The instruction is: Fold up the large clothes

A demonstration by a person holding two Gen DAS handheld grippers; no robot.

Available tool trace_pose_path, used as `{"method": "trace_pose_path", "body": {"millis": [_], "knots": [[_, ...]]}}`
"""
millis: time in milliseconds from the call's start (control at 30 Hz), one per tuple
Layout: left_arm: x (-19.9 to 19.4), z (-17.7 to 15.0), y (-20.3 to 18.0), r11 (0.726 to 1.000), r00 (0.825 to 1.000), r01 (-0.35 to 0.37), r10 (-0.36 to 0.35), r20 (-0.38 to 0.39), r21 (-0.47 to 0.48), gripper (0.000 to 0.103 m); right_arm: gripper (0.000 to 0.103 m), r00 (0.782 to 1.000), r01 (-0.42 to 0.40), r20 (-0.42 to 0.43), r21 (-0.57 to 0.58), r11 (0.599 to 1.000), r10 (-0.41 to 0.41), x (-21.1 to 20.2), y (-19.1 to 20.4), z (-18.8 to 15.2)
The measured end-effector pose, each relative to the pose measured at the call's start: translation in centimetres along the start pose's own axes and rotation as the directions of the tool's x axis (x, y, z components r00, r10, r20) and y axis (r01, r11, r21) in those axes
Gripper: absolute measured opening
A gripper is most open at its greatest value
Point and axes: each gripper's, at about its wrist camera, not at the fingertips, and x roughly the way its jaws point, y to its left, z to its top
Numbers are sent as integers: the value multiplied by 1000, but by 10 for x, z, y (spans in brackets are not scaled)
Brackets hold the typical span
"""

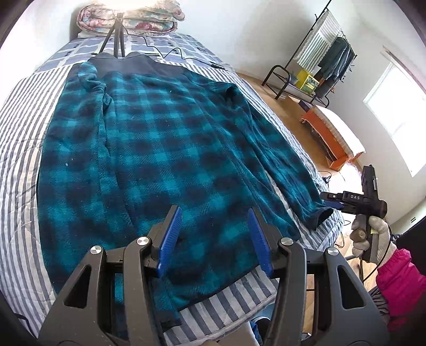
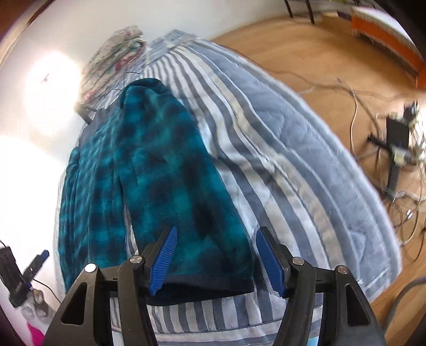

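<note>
A teal and black plaid fleece jacket (image 1: 159,149) lies spread flat on the striped bed quilt (image 1: 16,149), collar at the far end. My left gripper (image 1: 214,213) hovers open over the hem, with nothing between its blue pads. Off to the right, a gloved hand (image 1: 370,234) holds my right gripper (image 1: 328,199) just beyond the cuff (image 1: 322,215) of the outstretched sleeve. In the right wrist view the sleeve (image 2: 165,165) runs away from me, and my right gripper (image 2: 215,234) stands open with its fingers either side of the dark cuff (image 2: 202,286), not pressing on it.
A tripod (image 1: 115,37) and a folded floral quilt (image 1: 127,16) sit at the head of the bed, and a black cable (image 1: 186,57) crosses the bed near the collar. A clothes rack (image 1: 327,58) and an orange bench (image 1: 327,141) stand on the wooden floor. Loose cables (image 2: 399,159) lie beside the bed.
</note>
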Motion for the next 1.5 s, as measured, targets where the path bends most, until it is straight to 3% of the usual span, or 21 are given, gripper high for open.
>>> {"method": "trace_pose_path", "body": {"millis": [133, 233, 333, 433, 700, 867, 1033, 1133, 1367, 1500], "knots": [[-1, -2, 0, 1000, 1000, -7, 7, -4, 6, 53, 57, 1000, 24, -19, -4, 1000, -24, 10, -1, 0], [-4, -4, 0, 1000, 1000, -14, 14, -2, 11, 53, 29, 998, 58, -27, -31, 998, -59, 12, 5, -1], [-7, -4, 1, 1000, 1000, -18, 17, 4, 12, 53, 8, 996, 89, -24, -57, 994, -91, 9, 14, -2], [-10, -5, 3, 1000, 1000, -16, 16, 9, 6, 53, 1, 995, 101, 15, -97, 990, -100, -2, 27, -4], [-14, -6, 6, 1000, 1000, -8, 8, 16, -8, 53, 0, 986, 81, 159, -236, 968, -44, -46, 91, -14], [-17, -6, 9, 1000, 1000, 1, 0, 26, -29, 53, 0, 982, 30, 184, -355, 934, 38, -53, 147, -22], [-22, -7, 19, 998, 999, -4, 6, 33, -60, 53, 0, 990, -49, 95, -468, 882, 106, -26, 204, -41], [-28, -8, 27, 997, 999, -9, 13, 45, -83, 53, 0, 994, -78, 20, -546, 834, 105, 0, 233, -60], [-35, -14, 45, 992, 998, -35, 41, 45, -124, 53, 0, 988, -94, -153, -660, 745, -11, 78, 258, -106], [-32, -18, 51, 985, 999, -17, 23, 34, -175, 53, 4, 976, -129, -219, -651, 748, -22, 92, 254, -109]]}}
